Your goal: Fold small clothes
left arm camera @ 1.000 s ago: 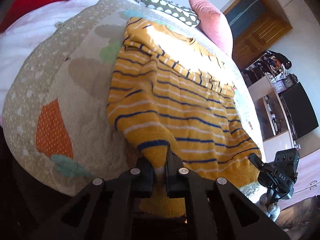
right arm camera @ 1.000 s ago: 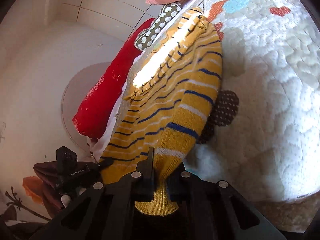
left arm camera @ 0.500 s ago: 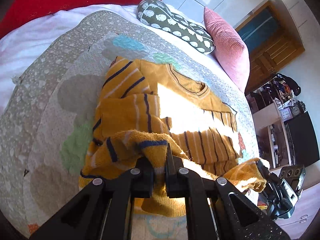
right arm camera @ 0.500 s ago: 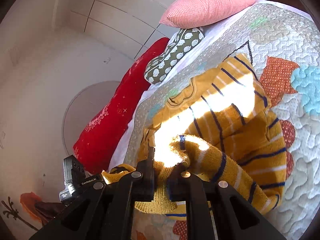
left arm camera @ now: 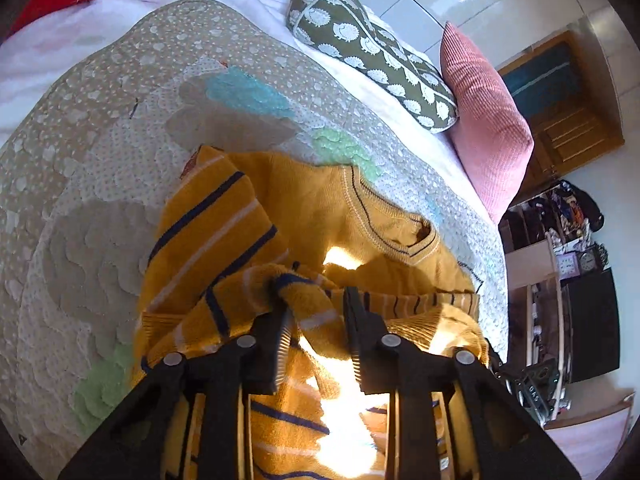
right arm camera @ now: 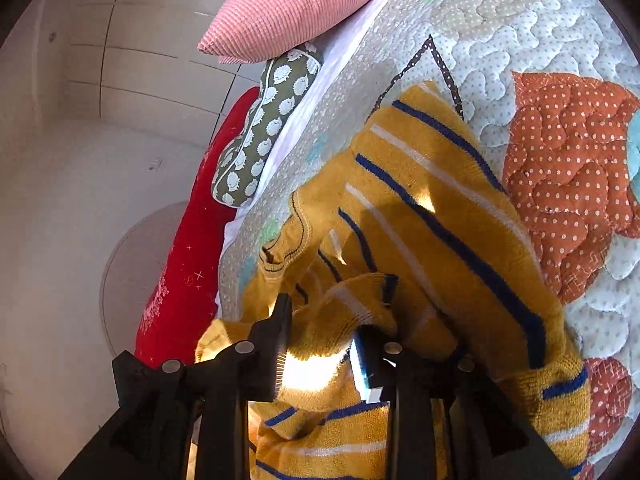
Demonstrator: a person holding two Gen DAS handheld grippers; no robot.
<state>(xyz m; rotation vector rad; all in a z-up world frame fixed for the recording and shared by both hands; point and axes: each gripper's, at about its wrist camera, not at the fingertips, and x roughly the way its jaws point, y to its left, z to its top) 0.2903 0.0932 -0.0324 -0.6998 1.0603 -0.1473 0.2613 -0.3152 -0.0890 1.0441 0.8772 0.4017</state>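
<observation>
Lying rumpled on the quilt (left arm camera: 100, 240) of a bed is one mustard-yellow sweater (left arm camera: 304, 208) with navy and white stripes, its collar toward 1 o'clock in the left wrist view and its lower part folded up over the chest.

Two grippers are at work. The left gripper (left arm camera: 316, 312) has its fingers (left arm camera: 276, 344) spread wide, with a bunched fold of the knit lying loosely between them and not pinched. The right gripper (right arm camera: 320, 320) likewise has its fingers (right arm camera: 276, 340) parted wide, a hump of striped fabric sitting in the gap; the right-hand finger is partly covered by cloth. In the left wrist view the right gripper's body peeks in at 4 o'clock.

Three cushions line the head of the bed: one pink ribbed pillow (left arm camera: 484, 120) at 2 o'clock, one olive bolster (left arm camera: 372, 48) printed with white animals at 12 o'clock, and one red cushion (right arm camera: 188, 272), at 9 o'clock in the right wrist view. One orange dotted patch (right arm camera: 568, 200) of the quilt lies just beside the sweater's sleeve at 3 o'clock.
</observation>
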